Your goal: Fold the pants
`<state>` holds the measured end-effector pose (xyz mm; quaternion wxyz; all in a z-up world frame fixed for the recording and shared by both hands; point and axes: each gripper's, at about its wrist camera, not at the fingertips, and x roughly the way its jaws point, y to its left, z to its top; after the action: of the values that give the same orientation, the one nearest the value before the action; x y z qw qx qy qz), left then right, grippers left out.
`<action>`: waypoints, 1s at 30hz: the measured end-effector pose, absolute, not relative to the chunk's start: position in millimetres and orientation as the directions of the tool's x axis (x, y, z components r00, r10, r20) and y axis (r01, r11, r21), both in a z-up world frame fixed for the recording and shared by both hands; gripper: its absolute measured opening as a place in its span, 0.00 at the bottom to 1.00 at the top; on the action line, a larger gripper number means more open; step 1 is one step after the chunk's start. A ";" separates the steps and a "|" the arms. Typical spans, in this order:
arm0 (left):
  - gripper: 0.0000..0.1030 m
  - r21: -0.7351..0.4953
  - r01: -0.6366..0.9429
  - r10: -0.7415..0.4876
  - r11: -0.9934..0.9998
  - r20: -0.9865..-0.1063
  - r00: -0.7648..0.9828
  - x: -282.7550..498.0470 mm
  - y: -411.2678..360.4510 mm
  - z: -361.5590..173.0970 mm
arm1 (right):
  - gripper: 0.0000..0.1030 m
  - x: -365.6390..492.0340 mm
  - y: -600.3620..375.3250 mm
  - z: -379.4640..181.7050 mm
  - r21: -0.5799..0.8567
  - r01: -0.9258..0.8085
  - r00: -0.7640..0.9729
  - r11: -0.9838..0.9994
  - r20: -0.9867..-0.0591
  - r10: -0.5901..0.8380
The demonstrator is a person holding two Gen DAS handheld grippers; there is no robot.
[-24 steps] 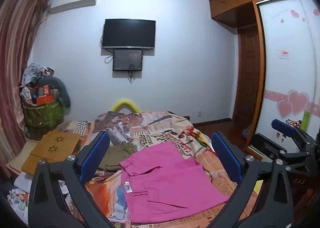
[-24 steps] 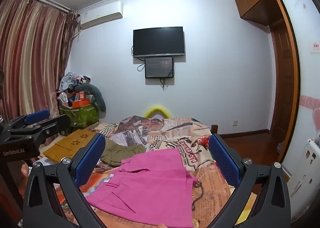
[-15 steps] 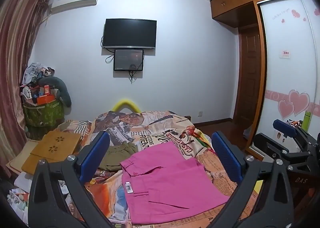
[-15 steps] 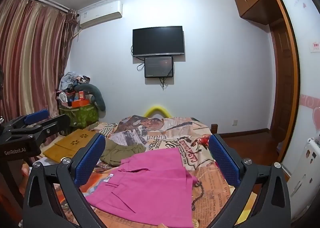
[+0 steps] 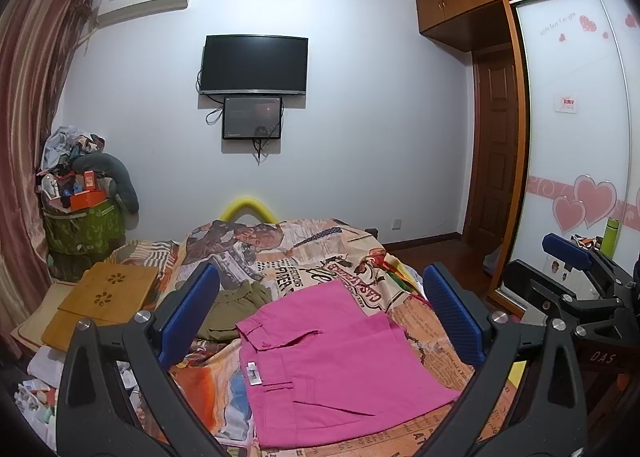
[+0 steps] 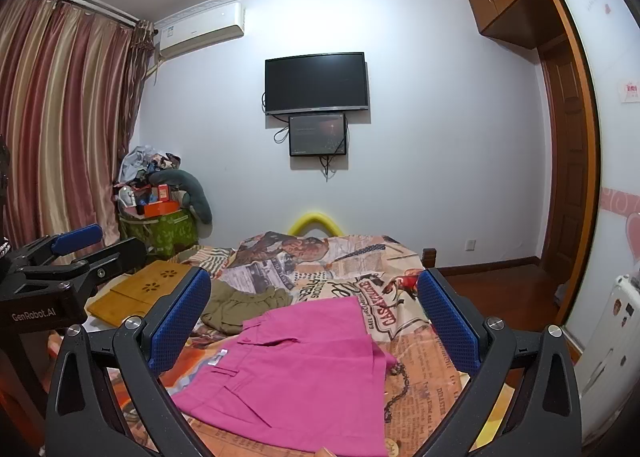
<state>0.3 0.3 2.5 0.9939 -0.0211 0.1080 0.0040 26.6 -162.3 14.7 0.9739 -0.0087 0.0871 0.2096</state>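
Observation:
Pink pants lie folded flat on a bed with a newspaper-print cover. A white label shows near their waistband. My left gripper hovers above and in front of the pants, its blue pads wide apart with nothing between them. My right gripper hangs likewise over the pants, open and empty. Each gripper also shows at the edge of the other's view: the right gripper at the right, the left gripper at the left.
An olive garment lies crumpled just beyond the pink pants. Wooden boards rest at the bed's left side. A green bin piled with clutter stands by the curtain. A wardrobe and door are to the right.
Both views have shifted only slightly; the pants sit a touch higher in the left wrist view. Both grippers stay wide apart and empty.

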 end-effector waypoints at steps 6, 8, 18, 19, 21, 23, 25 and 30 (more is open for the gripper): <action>1.00 -0.047 -0.009 -0.001 0.999 -0.220 0.976 2.8 2.2 1.1 | 1.00 29.3 -165.6 11.4 0.023 -0.411 0.895 0.911 -0.177 0.408; 1.00 -0.049 -0.006 -0.005 0.999 -0.223 0.975 3.7 4.5 -0.1 | 1.00 29.1 -165.6 11.0 0.022 -0.411 0.895 0.911 -0.177 0.408; 1.00 -0.049 -0.001 -0.010 0.999 -0.230 0.973 7.2 4.2 -1.0 | 1.00 29.3 -165.8 11.7 0.028 -0.409 0.896 0.912 -0.180 0.407; 1.00 -0.049 -0.001 -0.010 0.999 -0.230 0.973 7.8 3.2 -1.7 | 1.00 29.3 -166.1 11.8 0.028 -0.409 0.896 0.912 -0.179 0.407; 1.00 -0.049 0.000 -0.011 0.999 -0.229 0.973 7.0 1.1 -1.0 | 1.00 29.4 -166.2 12.2 0.030 -0.408 0.896 0.912 -0.178 0.407; 1.00 -0.049 0.000 -0.011 0.999 -0.228 0.974 7.0 1.0 -1.3 | 1.00 30.1 -166.5 13.5 0.034 -0.408 0.896 0.912 -0.180 0.407; 1.00 -0.049 0.000 -0.011 0.999 -0.229 0.973 7.2 0.9 -1.1 | 1.00 29.9 -167.3 14.3 0.035 -0.407 0.896 0.913 -0.180 0.406; 1.00 -0.049 0.000 -0.011 0.999 -0.229 0.973 7.7 0.9 -1.1 | 1.00 30.1 -167.7 14.5 0.036 -0.408 0.895 0.913 -0.180 0.407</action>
<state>7.7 0.9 -1.1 0.9930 -0.0244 0.1154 -0.0028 30.1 -167.7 14.5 0.9735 -0.0015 0.0923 0.2092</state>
